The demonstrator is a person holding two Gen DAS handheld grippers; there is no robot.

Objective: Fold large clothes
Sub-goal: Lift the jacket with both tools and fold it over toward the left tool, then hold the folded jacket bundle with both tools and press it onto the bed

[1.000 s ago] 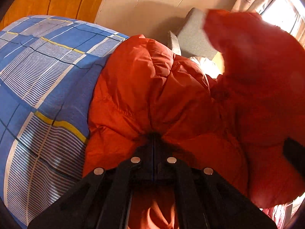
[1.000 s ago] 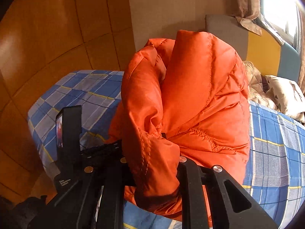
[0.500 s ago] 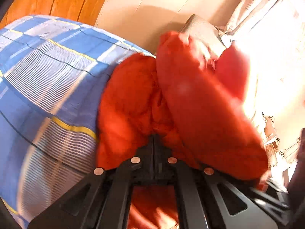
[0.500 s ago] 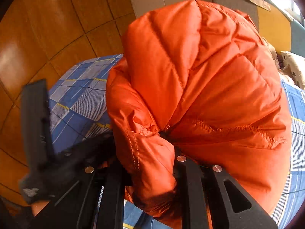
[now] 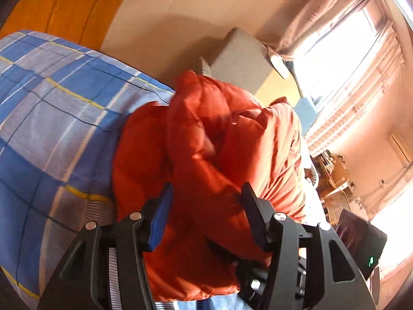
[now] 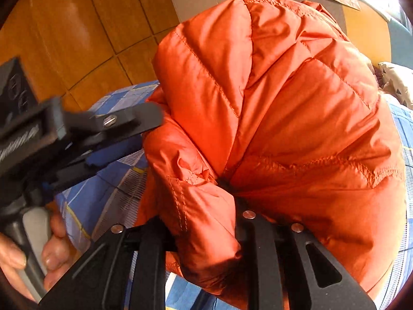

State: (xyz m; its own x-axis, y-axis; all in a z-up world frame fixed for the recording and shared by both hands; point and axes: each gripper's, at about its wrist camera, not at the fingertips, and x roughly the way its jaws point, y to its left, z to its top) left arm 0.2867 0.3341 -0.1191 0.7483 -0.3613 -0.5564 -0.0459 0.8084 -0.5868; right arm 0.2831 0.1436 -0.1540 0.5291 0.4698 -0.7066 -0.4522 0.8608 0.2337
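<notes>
The left gripper (image 5: 206,204) has released the orange jacket (image 5: 206,139), jaws opening; the right gripper (image 6: 227,196), jaws loosening, grasps it above the bed (image 5: 51,108).

Strong daylight from the window (image 5: 343,51) glares and washes out that side; edges bend with fisheye distortion, with slight motion blur.

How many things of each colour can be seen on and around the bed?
Orange: 1, the puffy jacket
Blue plaid: 1, the bed sheet
Grey: 1, the cushion by the wall
Black: 2, the left gripper and the right gripper
Total: 5
</notes>
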